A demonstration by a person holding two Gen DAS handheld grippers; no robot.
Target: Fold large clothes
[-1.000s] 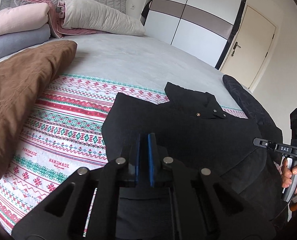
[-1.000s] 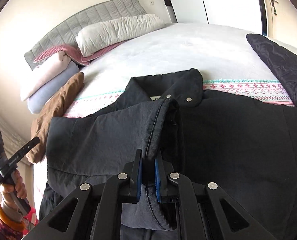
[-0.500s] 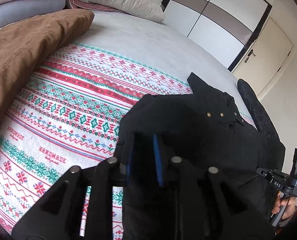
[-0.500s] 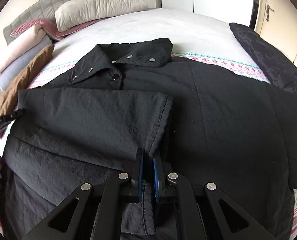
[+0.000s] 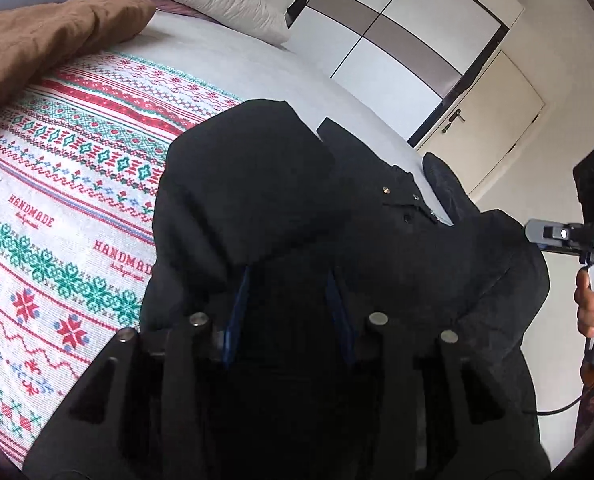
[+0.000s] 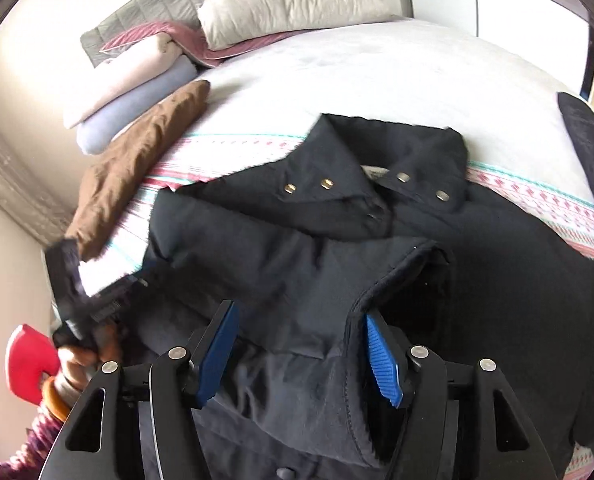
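Across the patterned blanket [image 5: 69, 184], the word "HANDMADE" is stitched in red several times, just left of the black jacket [image 6: 297, 264] lying collar-up on it with 4 brass snaps showing. Over the jacket's folded sleeve, the right gripper [image 6: 301, 352] is opening, blue pads clear of the cloth. Beside the jacket's left edge, the left gripper [image 5: 287, 312] stands part open over dark fabric, seemingly gripping nothing.

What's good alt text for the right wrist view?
Right gripper, fingers opening, above a black jacket on a bed, sleeve cuff folded across its front. Brown garment and pillows behind.
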